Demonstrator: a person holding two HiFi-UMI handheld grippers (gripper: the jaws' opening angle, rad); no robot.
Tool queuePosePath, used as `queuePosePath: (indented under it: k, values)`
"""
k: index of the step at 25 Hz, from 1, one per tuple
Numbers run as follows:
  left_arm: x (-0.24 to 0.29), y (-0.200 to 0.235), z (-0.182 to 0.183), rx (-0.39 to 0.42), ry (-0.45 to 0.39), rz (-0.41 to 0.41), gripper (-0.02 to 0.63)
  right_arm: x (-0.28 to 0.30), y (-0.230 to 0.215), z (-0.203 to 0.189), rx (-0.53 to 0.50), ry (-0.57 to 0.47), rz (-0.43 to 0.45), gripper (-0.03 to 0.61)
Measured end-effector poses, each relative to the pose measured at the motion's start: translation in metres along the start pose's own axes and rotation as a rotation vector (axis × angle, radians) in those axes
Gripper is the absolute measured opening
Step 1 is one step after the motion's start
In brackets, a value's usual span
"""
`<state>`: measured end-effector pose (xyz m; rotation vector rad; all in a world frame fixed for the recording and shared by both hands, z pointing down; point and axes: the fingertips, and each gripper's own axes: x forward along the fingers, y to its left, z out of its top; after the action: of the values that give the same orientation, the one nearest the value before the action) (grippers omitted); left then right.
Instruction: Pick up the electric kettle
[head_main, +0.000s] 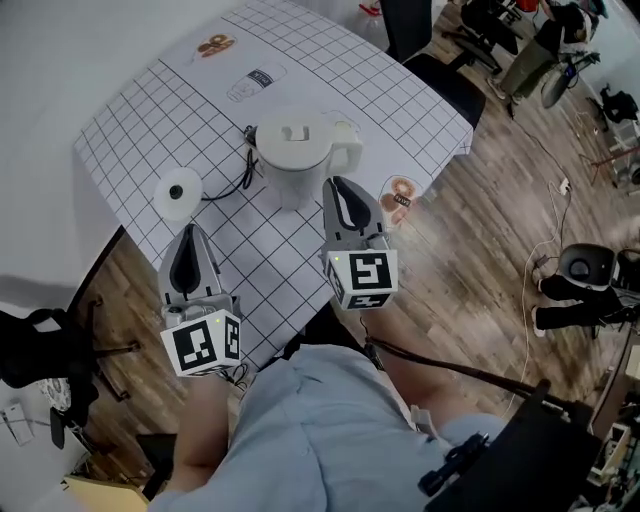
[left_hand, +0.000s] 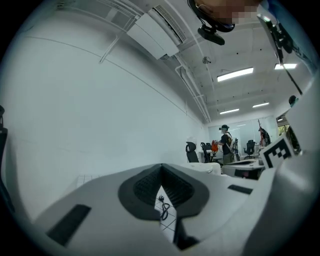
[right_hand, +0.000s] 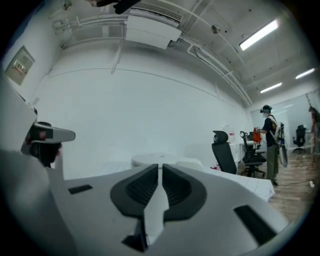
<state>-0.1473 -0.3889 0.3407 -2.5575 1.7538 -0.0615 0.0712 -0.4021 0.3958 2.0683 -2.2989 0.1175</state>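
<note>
The white electric kettle (head_main: 296, 148) stands on the grid-patterned table (head_main: 180, 100), handle toward the right. Its round white base (head_main: 178, 192) lies to the left, and a black cord (head_main: 236, 180) runs between them. My right gripper (head_main: 338, 183) hovers just in front of the kettle and touches nothing. Its jaws stand almost together with only a thin slit and nothing between them. The kettle's lid (right_hand: 150, 160) shows just beyond the right gripper (right_hand: 160, 167). My left gripper (head_main: 190, 232) hangs near the base, tips together and empty. Under the left gripper (left_hand: 161, 167) the cord (left_hand: 163, 207) is visible.
Printed pictures lie on the table, a doughnut (head_main: 214, 45) at the far edge and another (head_main: 401, 193) right of the kettle. Black office chairs (head_main: 440, 60) stand behind the table. Cables and gear (head_main: 585, 285) lie on the wooden floor. A person (right_hand: 270, 145) stands far off.
</note>
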Motion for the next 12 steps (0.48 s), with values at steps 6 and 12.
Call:
queuePosePath:
  k: [6, 12]
  values:
    - [0.002, 0.011, 0.013, 0.017, -0.024, 0.020, -0.002, -0.009, 0.044, 0.034, -0.045, -0.063, 0.082, 0.008]
    - [0.000, 0.016, 0.018, 0.019, -0.031, 0.037, -0.002, -0.008, 0.064, 0.046, -0.068, -0.090, 0.126, 0.002]
